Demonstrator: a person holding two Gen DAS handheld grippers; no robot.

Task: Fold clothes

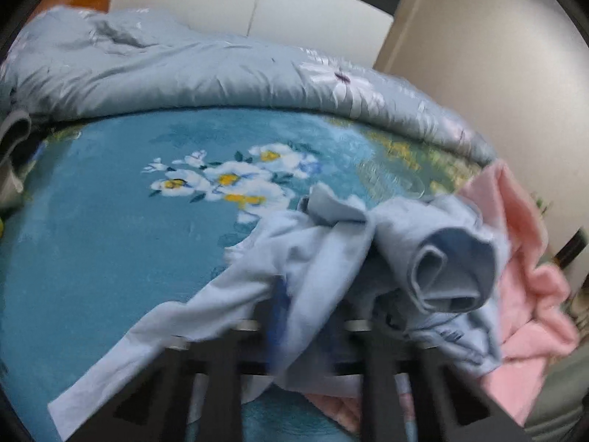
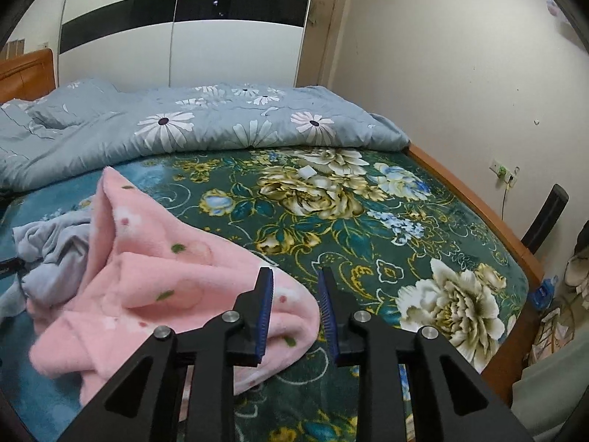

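Two garments lie crumpled on the bed [image 1: 110, 239]. Through the left wrist camera, my left hand-held gripper [image 1: 294, 316] is clamped on the pale blue garment [image 1: 368, 258], cloth draped over its fingers; the pink fleece garment [image 1: 522, 258] lies just right of it.

Through the right wrist camera, my right hand-held gripper [image 2: 296, 294] stands partly open and empty, over the near right edge of that pink fleece. I judge I am separating one garment; next it needs spreading flat.
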